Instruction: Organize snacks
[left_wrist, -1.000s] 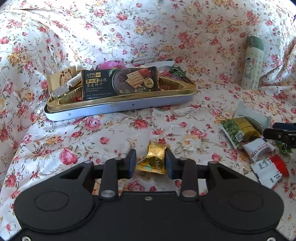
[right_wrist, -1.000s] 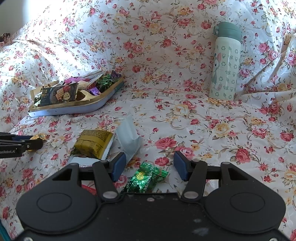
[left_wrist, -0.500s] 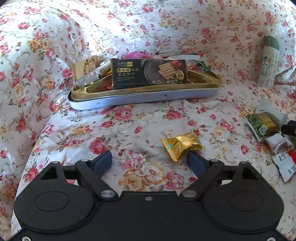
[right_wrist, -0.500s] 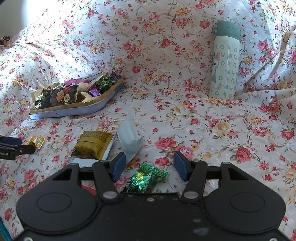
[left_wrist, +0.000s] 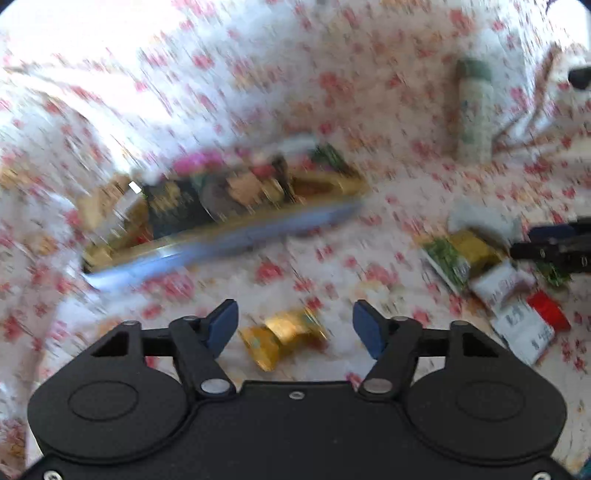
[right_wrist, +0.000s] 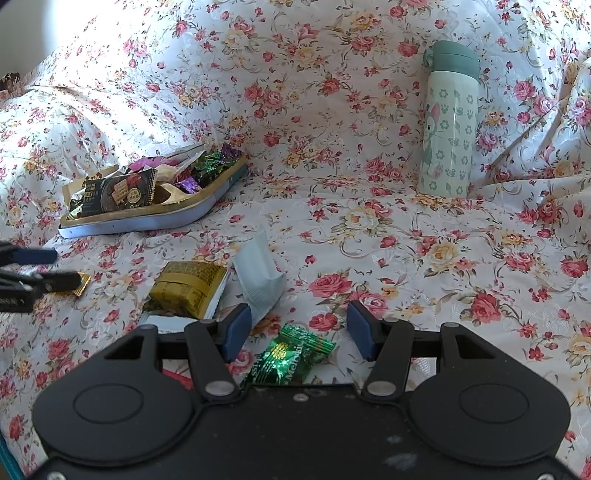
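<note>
My left gripper (left_wrist: 294, 325) is open, its fingers on either side of a gold-wrapped candy (left_wrist: 282, 336) lying on the floral cloth; this view is motion-blurred. The snack tray (left_wrist: 221, 240) holding several snacks lies beyond it. My right gripper (right_wrist: 298, 328) is open over a green foil candy (right_wrist: 291, 360), apart from it. In the right wrist view the tray (right_wrist: 147, 221) sits at the left, with a dark cracker pack (right_wrist: 118, 194) inside. The left gripper's fingers (right_wrist: 55, 280) show at the left edge by the gold candy (right_wrist: 83, 283).
A yellow-green packet (right_wrist: 188, 288), a pale blue sachet (right_wrist: 258, 277) and a white and red packet (left_wrist: 524, 325) lie between the grippers. A mint bottle (right_wrist: 448, 122) stands upright at the back right. The cloth rises in folds behind the tray.
My left gripper opened and let go of the gold candy, swung aside, and now has come back around it with jaws narrower. My right gripper has stayed still.
</note>
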